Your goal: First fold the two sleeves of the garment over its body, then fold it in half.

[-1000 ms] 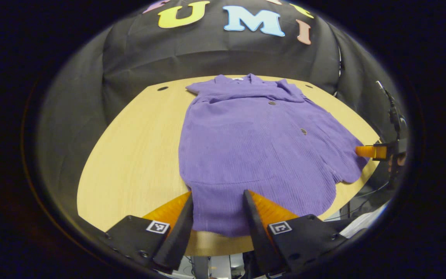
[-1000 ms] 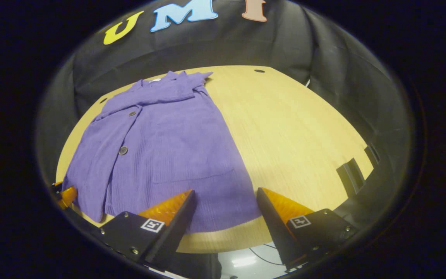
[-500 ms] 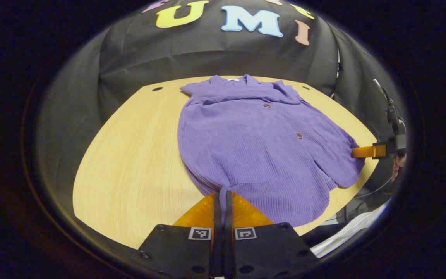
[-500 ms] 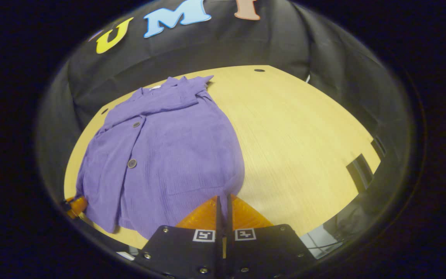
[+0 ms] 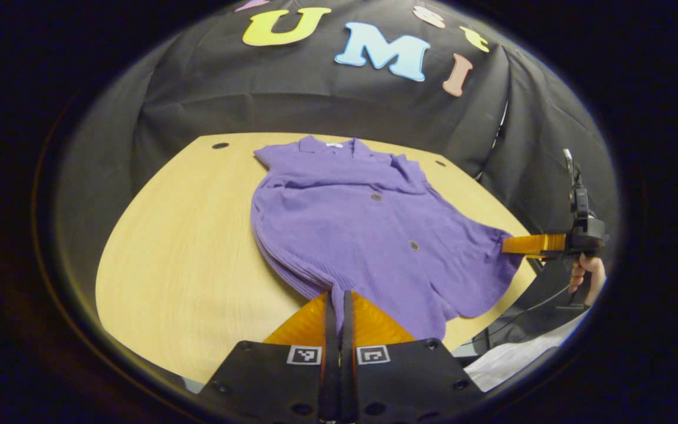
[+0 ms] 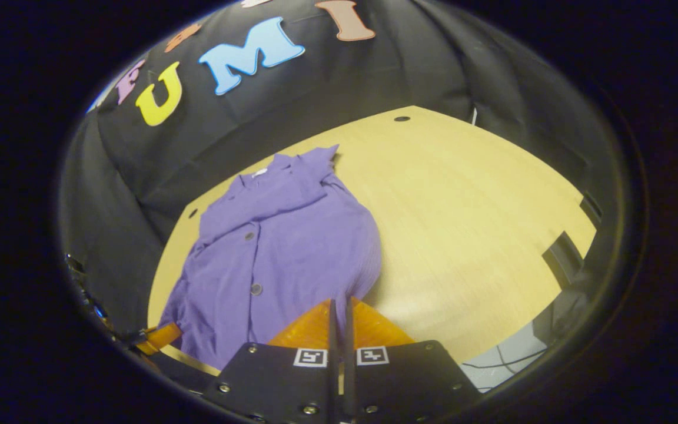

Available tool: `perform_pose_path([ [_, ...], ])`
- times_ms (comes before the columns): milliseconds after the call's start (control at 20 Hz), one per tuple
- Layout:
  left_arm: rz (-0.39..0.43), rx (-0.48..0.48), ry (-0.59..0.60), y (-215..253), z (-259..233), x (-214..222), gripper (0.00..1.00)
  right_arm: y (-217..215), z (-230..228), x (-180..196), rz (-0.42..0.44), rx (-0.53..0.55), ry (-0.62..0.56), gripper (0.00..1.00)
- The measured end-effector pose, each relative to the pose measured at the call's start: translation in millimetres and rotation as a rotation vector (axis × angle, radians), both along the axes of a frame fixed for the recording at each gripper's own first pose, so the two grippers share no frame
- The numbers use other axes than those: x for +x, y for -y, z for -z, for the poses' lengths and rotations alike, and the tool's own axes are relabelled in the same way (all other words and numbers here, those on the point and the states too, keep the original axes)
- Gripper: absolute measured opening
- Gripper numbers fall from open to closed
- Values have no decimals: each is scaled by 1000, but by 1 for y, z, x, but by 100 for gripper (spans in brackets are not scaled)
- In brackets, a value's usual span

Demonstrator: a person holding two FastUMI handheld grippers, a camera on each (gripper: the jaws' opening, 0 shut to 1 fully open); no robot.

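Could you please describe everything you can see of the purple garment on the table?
The purple garment is a ribbed, knit-looking buttoned top with a collar at the far end and dark buttons down its front. It lies on the wooden table, sleeves folded across the chest. The left gripper and right gripper each pinch a hem corner, bunching the near edge.

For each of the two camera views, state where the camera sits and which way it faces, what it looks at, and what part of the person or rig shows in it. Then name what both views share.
Left gripper view: rides on the left gripper, facing forward over the wooden table at the purple garment; its own shut fingers grip the hem, and the right gripper with a hand shows farther off.
Right gripper view: rides on the right gripper, facing the garment from its other hem corner; the left gripper shows farther off.
Shared: garment, table, black cloth wall, both grippers.
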State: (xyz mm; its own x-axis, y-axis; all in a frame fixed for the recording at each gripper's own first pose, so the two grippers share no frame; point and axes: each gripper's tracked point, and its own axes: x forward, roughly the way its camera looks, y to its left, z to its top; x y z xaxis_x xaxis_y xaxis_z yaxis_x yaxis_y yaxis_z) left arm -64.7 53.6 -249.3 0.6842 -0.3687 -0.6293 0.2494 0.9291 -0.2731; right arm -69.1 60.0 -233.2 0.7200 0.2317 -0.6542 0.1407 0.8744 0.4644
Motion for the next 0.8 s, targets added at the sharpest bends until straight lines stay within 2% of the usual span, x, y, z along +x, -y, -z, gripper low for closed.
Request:
perform_pose_path([
  [250,-60,-100,36,11,-42,36,7,-3,-27,35,-33,49,46,4],
  [650,-96,-100,95,19,-69,102,7,-15,-66,100,-74,151,119,4],
  [800,-127,-99,125,18,-81,136,8,-9,-78,126,-83,152,147,4],
])
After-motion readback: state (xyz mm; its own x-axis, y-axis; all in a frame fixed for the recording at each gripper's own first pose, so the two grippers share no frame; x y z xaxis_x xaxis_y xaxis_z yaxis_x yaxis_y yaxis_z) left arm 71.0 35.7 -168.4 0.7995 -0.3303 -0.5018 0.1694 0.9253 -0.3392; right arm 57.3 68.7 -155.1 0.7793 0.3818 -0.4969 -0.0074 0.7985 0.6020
